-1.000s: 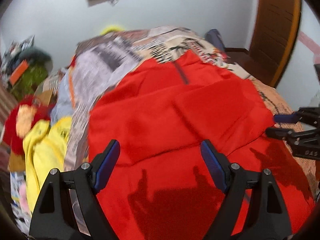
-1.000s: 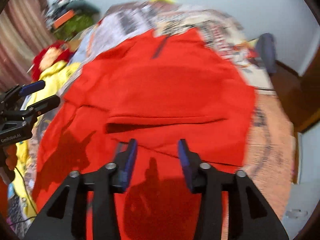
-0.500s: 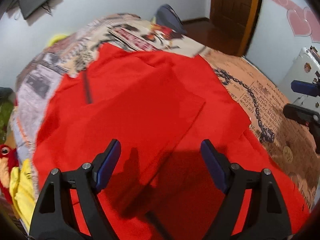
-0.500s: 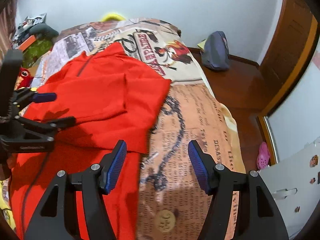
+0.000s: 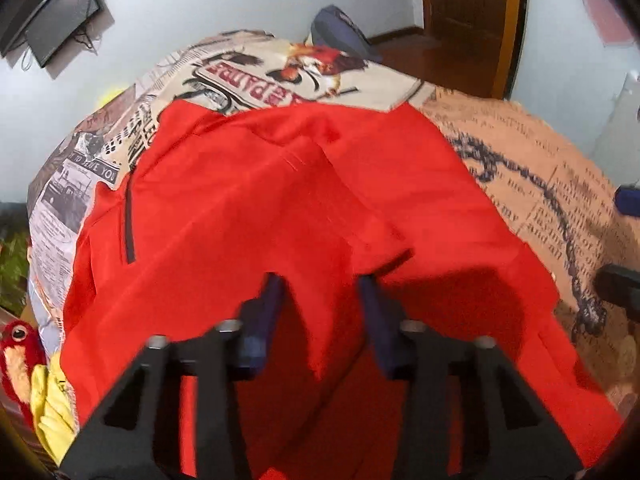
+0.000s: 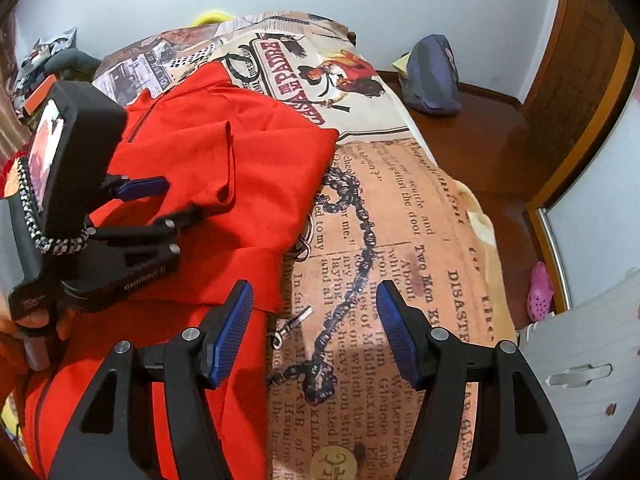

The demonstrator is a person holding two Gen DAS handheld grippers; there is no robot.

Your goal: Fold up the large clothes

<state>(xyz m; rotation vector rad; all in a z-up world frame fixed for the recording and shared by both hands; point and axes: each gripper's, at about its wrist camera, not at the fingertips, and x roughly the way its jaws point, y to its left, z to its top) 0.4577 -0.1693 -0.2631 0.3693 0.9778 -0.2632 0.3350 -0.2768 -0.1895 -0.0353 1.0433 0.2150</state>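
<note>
My left tool [image 5: 320, 312] is pinching a raised fold of the red garment [image 5: 248, 216] between its blue pads, and my right tool [image 6: 314, 332] is hanging spread wide over the printed bedspread [image 6: 400, 216], gripping nothing. The garment is lying across the bed, its right edge just beside the right tool's left finger. Farther off, I am seeing a dark bag [image 6: 434, 76] sitting on the wooden floor [image 6: 480, 136].

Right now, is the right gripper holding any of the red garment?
No: in the right wrist view the right gripper is wide open over the printed bedspread, with the red garment lying off to its left, untouched.
</note>
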